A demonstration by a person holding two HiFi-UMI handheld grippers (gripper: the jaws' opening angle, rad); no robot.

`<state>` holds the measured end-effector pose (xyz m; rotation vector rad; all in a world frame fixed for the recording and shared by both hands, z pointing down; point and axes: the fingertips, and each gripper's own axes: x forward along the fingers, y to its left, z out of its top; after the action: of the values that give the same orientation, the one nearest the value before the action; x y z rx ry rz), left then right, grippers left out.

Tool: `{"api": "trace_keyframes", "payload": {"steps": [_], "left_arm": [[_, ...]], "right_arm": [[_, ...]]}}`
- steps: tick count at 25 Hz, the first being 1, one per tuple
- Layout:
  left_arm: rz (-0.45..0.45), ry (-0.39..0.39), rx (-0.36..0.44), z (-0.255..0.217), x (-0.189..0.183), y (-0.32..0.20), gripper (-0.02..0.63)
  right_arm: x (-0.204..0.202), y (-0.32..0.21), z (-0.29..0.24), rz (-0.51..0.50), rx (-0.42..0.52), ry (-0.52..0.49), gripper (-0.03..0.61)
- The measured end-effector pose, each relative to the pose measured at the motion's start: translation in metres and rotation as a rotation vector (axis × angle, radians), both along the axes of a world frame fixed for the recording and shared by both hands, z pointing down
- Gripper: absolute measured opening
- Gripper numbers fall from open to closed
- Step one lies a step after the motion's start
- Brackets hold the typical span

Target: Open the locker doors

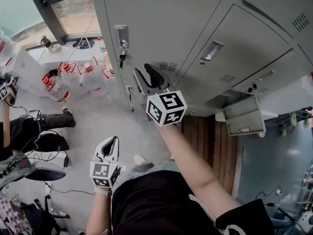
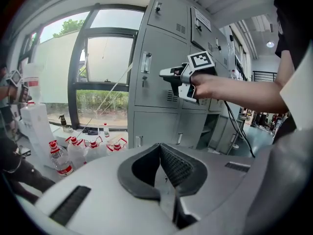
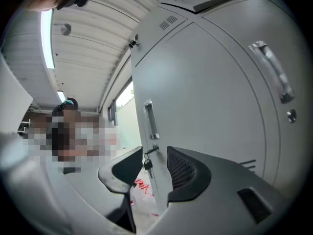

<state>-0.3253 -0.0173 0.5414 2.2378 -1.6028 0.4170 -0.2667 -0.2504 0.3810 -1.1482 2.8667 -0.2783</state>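
Observation:
A bank of grey lockers [image 1: 195, 18] fills the top of the head view. The left column's door [image 3: 205, 106] is closed and carries an upright handle [image 3: 151, 120] with a key and dark tag [image 3: 146, 163] below it. My right gripper [image 1: 144, 75] is raised close in front of this door, below the handle [image 1: 122, 34] and key [image 1: 121, 58]. Its jaws [image 3: 154, 153] stand open with nothing pressed between them; the key and the door's edge show beyond the gap. My left gripper [image 1: 111, 140] hangs low and away from the lockers, shut and empty [image 2: 160, 148].
One lower locker door [image 1: 243, 115] at the right stands open. Several water bottles with red caps [image 1: 73, 80] stand on the floor by the window sill [image 1: 58, 50]. A seated person's legs [image 1: 34, 129] and cables lie at the left.

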Motion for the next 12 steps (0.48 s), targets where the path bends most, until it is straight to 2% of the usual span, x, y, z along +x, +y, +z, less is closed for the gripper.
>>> {"api": "trace_keyframes", "payload": {"steps": [6, 12], "left_arm": [[-0.044, -0.001, 0.007, -0.006, -0.02, 0.006, 0.018], [-0.085, -0.01, 0.011, -0.009, -0.038, 0.015, 0.018]], "right_arm": [[-0.046, -0.007, -0.055, -0.056, 0.085, -0.009, 0.184], [-0.073, -0.02, -0.076, -0.051, 0.1, 0.011, 0.201]]}}
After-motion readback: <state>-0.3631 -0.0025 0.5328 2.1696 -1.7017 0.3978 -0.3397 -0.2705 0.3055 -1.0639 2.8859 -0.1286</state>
